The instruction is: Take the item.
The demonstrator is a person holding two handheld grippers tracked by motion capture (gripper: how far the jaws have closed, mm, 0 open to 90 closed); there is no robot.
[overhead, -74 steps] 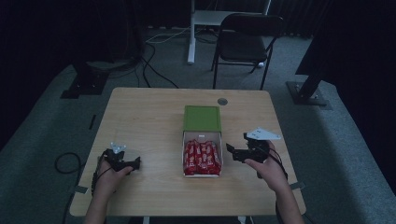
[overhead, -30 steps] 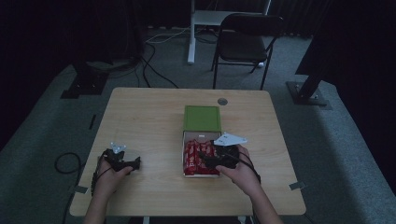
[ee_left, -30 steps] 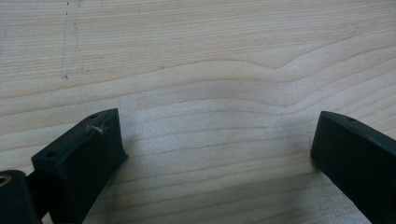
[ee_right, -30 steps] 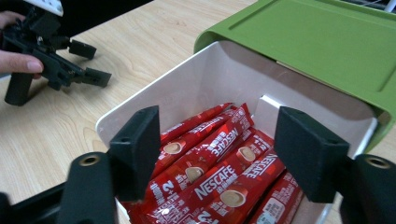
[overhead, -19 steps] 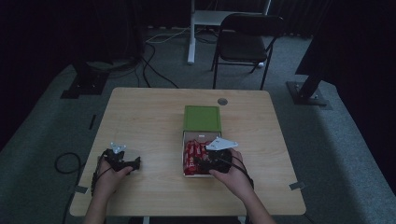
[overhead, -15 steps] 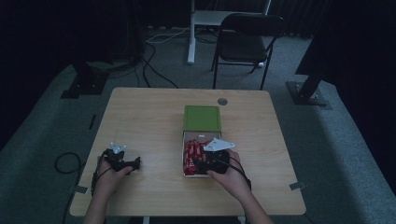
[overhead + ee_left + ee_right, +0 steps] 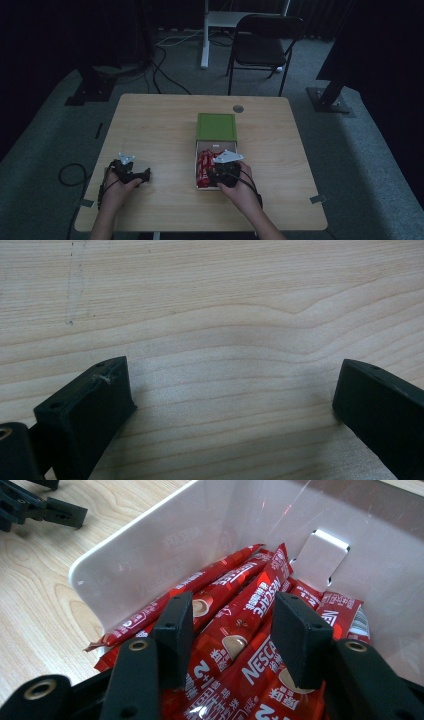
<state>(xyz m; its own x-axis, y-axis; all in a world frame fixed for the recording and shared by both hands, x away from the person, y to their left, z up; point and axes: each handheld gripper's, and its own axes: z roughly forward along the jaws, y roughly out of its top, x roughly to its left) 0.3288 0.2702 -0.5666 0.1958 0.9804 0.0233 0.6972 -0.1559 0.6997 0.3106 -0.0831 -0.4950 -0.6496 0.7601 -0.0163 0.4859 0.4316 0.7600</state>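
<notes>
A white open box point(image 7: 195, 149) sits at the table's middle, holding several red Nescafe sachets point(image 7: 203, 167), with its green lid point(image 7: 216, 126) folded back behind it. My right gripper point(image 7: 220, 172) reaches down into the box. In the right gripper view its jaws point(image 7: 235, 625) have just been closing and stand on either side of one red sachet point(image 7: 240, 612), with narrow gaps still showing at the pads. My left gripper point(image 7: 142, 176) rests at the table's front left, and its jaws point(image 7: 230, 400) are open wide over bare wood.
The box's white wall point(image 7: 165, 545) curves close in front of the right jaws. The left gripper point(image 7: 45, 507) lies farther off on the wood. A round grommet point(image 7: 238, 108) sits near the table's far edge. A black chair point(image 7: 265, 45) stands behind the table.
My right hand has moved left from beside the box and sunk into it, down among the sachets. The left hand has stayed where it was.
</notes>
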